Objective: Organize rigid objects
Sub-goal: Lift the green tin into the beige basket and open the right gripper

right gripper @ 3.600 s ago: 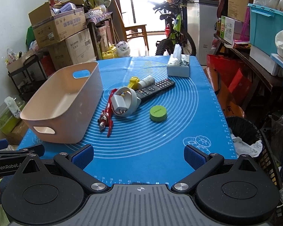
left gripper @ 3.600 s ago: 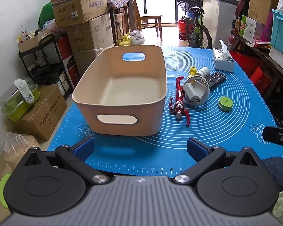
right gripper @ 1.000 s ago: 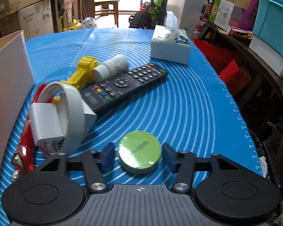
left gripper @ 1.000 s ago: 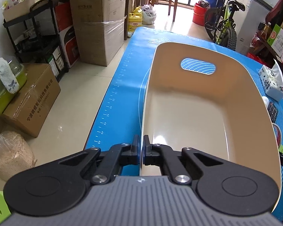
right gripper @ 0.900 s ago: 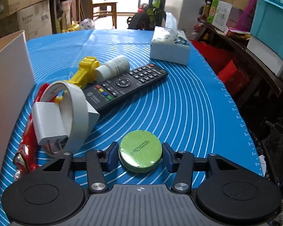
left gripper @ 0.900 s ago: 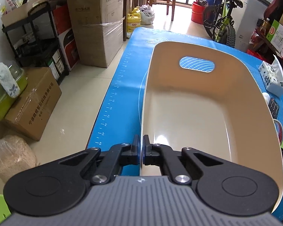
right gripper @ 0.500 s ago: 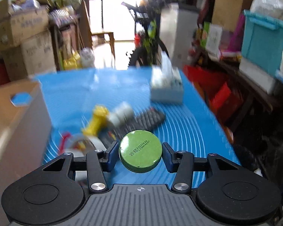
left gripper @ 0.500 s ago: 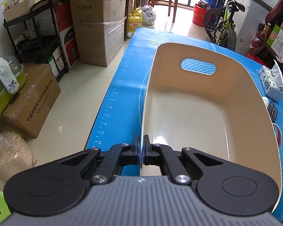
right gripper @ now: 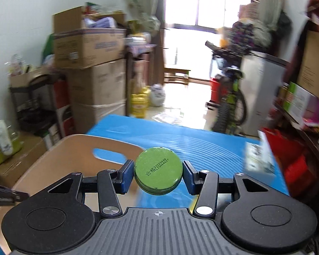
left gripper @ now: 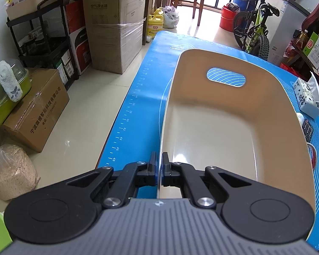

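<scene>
A beige bin point(left gripper: 272, 89) with cut-out handles stands on the blue mat point(left gripper: 146, 89); its inside holds nothing. My left gripper point(left gripper: 159, 165) is shut on the bin's near left rim, one pad on each side of the wall. In the right wrist view my right gripper point(right gripper: 158, 175) is shut on a round green tin point(right gripper: 158, 171) with black printing, held up in the air above the mat point(right gripper: 202, 146) beside the bin point(right gripper: 63, 159). A remote point(left gripper: 307, 127) and a white bottle point(left gripper: 300, 116) peek past the bin's right wall.
A tissue box point(left gripper: 306, 97) sits on the mat at the far right. Stacked cardboard boxes point(left gripper: 114, 27), a black shelf cart point(left gripper: 42, 42) and a bicycle point(left gripper: 255, 29) stand on the floor beyond and left of the table. The mat's left edge drops to the floor.
The right gripper has lifted the green tin off the mat and swung it left toward the bin. The left gripper has kept its hold on the bin rim without moving.
</scene>
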Demonstrator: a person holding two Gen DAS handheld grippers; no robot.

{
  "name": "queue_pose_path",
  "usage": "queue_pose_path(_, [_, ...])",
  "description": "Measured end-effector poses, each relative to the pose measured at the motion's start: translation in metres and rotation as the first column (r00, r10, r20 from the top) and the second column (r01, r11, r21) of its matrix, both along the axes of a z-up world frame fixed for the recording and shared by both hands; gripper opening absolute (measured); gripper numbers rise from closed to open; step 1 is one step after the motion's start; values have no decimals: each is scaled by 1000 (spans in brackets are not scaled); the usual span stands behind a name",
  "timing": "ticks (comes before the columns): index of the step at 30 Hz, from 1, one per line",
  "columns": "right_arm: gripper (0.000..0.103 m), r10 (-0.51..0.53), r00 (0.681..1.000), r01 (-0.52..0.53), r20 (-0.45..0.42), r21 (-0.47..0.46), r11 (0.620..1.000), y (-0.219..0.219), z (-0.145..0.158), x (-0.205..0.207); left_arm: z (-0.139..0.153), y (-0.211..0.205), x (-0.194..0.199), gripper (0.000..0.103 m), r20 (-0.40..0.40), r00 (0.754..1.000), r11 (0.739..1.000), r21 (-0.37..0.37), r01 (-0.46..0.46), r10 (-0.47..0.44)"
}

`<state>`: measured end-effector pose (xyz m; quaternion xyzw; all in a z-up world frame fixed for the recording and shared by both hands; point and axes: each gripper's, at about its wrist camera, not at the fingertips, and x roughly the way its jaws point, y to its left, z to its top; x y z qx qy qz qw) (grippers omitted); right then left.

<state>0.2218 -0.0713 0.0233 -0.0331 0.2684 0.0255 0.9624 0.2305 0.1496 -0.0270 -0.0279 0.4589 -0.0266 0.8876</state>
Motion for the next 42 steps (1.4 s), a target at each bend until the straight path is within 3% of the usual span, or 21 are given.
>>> queue_pose_path(3, [54, 62, 998, -63, -18, -24, 998, 29, -2, 8, 0, 0, -1, 5, 0, 1000, 1000, 0, -4, 4])
queue_pose_path(6, [54, 102, 991, -100, -86, 28, 995, 42, -13, 16, 1, 0, 0, 5, 1, 1000, 1000, 2, -6, 6])
queue_pose_path(16, [54, 147, 953, -146, -264, 20, 989, 82, -59, 35, 1, 0, -1, 5, 2, 1000, 1000, 5, -6, 6])
queue_pose_path(24, [54, 150, 892, -169, -426, -8, 986, 105, -94, 52, 1, 1, -1, 5, 2, 1000, 1000, 3, -9, 9])
queue_pose_path(30, [54, 154, 807, -206, -570, -27, 978, 115, -113, 65, 1, 0, -1, 5, 3, 1000, 1000, 10, -10, 9])
queue_pose_path(36, [55, 138, 761, -214, -634, -45, 976, 118, -123, 69, 1, -1, -1, 5, 3, 1000, 1000, 13, -11, 11])
queue_pose_path(38, [60, 130, 763, -207, -633, -48, 977, 116, -121, 69, 1, -1, -1, 5, 3, 1000, 1000, 12, -12, 12])
queue_pose_path(42, [69, 140, 801, -187, -581, -20, 982, 108, -106, 61, 1, 0, -1, 5, 2, 1000, 1000, 10, -13, 13])
